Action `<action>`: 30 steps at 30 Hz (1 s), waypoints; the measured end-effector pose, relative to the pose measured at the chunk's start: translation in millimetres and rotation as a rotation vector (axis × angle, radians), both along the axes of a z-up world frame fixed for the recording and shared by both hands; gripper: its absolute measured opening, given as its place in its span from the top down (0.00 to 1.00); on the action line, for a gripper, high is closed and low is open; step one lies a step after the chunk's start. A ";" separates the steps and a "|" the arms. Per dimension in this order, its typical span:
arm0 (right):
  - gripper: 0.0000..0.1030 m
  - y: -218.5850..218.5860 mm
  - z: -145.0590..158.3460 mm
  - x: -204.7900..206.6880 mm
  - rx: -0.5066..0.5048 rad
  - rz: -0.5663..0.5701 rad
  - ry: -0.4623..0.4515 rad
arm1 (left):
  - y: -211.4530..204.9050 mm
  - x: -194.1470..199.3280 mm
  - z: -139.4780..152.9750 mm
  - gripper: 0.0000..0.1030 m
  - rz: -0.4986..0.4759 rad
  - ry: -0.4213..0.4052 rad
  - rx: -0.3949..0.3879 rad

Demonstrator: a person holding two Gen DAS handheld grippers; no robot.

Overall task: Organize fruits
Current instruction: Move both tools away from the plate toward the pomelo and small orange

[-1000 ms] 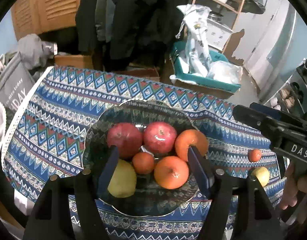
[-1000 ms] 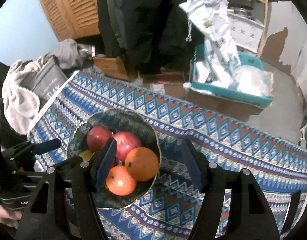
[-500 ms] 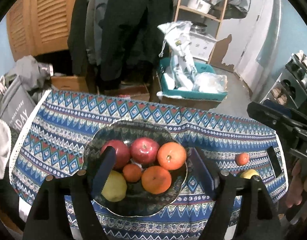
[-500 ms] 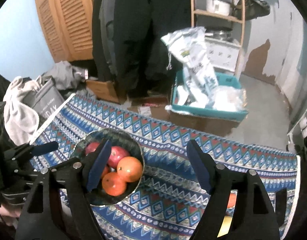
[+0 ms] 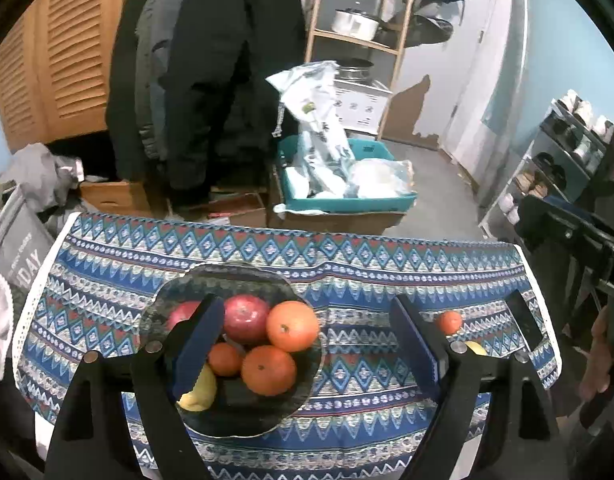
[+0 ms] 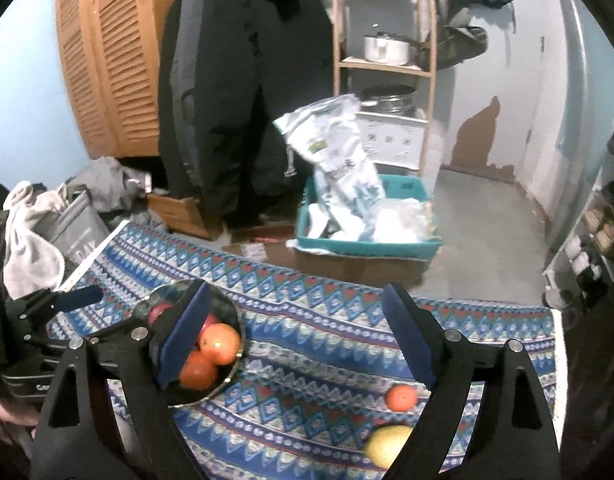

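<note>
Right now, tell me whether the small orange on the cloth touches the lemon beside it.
Apart. The right wrist view shows patterned cloth between the small orange and the lemon.

Pale blue walls with peeling paint [image 6: 483,136], bare grey floor [image 6: 479,216]. Louvered wooden doors [image 6: 107,60] on the left, open wooden shelving [image 5: 359,20] behind.

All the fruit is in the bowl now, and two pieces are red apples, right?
Not all of it. A small orange and a yellow fruit lie out on the patterned cloth, away from the bowl, as the right wrist view shows best. The two red apples are in the bowl, as you said.
</note>
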State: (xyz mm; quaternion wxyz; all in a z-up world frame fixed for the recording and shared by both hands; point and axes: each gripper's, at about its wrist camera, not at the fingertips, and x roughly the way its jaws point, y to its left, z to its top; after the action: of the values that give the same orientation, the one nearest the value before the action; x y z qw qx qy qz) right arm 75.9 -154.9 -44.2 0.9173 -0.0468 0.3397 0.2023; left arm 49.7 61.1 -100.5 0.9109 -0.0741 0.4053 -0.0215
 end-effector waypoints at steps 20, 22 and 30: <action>0.16 -93.6 -19.2 -14.1 -0.023 -0.137 0.038 | -82.7 11.9 -1.3 0.17 -0.161 0.026 0.038; 0.16 -98.3 -23.4 -14.3 -0.025 -0.144 0.047 | -88.8 12.9 -3.2 0.17 -0.171 0.029 0.044; 0.16 -113.9 -48.0 -13.8 -0.030 -0.169 0.098 | -110.1 21.5 -23.1 0.17 -0.204 0.085 0.046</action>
State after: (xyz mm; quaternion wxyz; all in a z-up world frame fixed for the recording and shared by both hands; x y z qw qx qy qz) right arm 62.1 -268.8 -92.2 0.9126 -0.0217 0.3897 0.1213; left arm 71.3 -49.0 -123.6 0.8875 -0.0127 0.4492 -0.1015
